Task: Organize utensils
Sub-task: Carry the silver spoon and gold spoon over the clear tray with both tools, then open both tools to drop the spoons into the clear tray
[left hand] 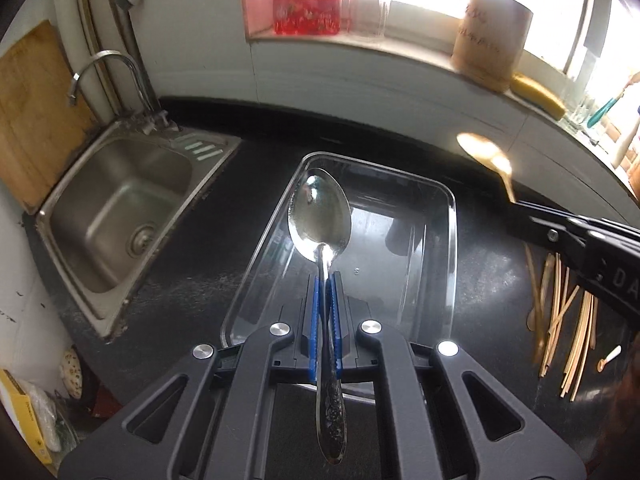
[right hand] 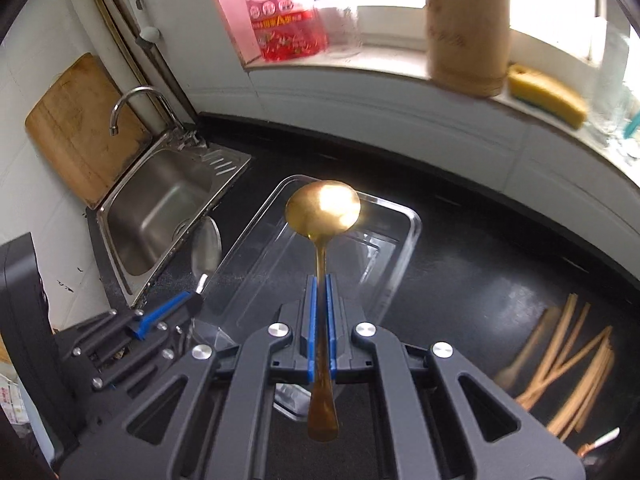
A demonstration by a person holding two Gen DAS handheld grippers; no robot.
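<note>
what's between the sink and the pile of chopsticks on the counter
The clear tray sits on the black counter between the sink and chopsticks, shown in the left wrist view.

The tray (left hand: 450,248) sits mid-tabletop (left hand: 208,264), the sink (left hand: 120,208) to its left, what look like chopsticks (left hand: 568,320) to its right, and the windowsill (left hand: 360,46) far behind.

Both wrist cameras look forward and down along their claws, close above the black tabletop (left hand: 200,280). Each faces the windowsill wall, sharing the clear tray (left hand: 448,280) (right hand: 404,248) and the sink (left hand: 120,208) (right hand: 160,208) at the left edge.
</note>
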